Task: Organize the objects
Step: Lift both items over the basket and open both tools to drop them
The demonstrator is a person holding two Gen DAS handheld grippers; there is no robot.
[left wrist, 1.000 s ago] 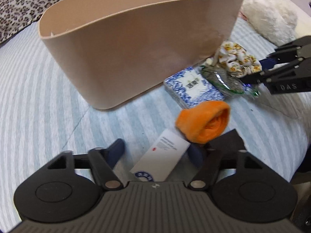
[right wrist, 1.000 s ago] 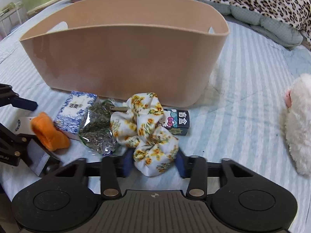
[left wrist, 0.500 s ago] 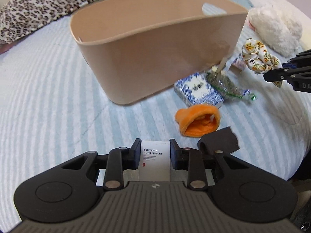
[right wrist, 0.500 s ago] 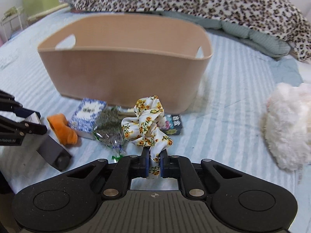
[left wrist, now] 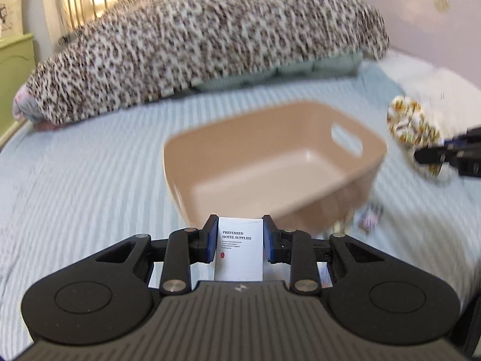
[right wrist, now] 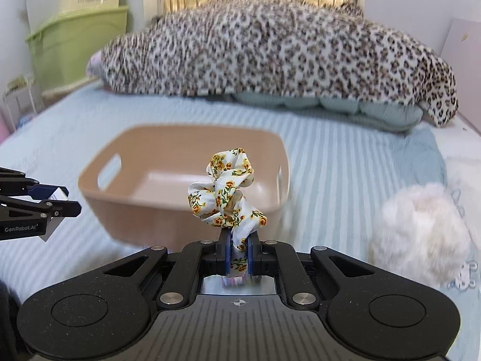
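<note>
My left gripper (left wrist: 240, 234) is shut on a white box printed "Preferred Hotel Supplies" (left wrist: 239, 249) and holds it above the near rim of the tan basket (left wrist: 261, 192). The basket looks empty inside. My right gripper (right wrist: 239, 246) is shut on a floral scrunchie (right wrist: 228, 192) and holds it raised in front of the same basket (right wrist: 168, 198). The scrunchie (left wrist: 412, 132) and right gripper (left wrist: 445, 155) show at the right of the left wrist view. The left gripper (right wrist: 60, 201) with the box shows at the left of the right wrist view.
The basket sits on a striped light-blue bed (left wrist: 75, 180). A leopard-print blanket (right wrist: 270, 48) and a green pillow (right wrist: 330, 103) lie at the back. A white plush toy (right wrist: 418, 234) lies to the right. A small packet (left wrist: 369, 218) lies beside the basket.
Both grippers have risen well above the bed with their objects. The view now looks down into the basket. The orange item and blue box have dropped out of sight.
</note>
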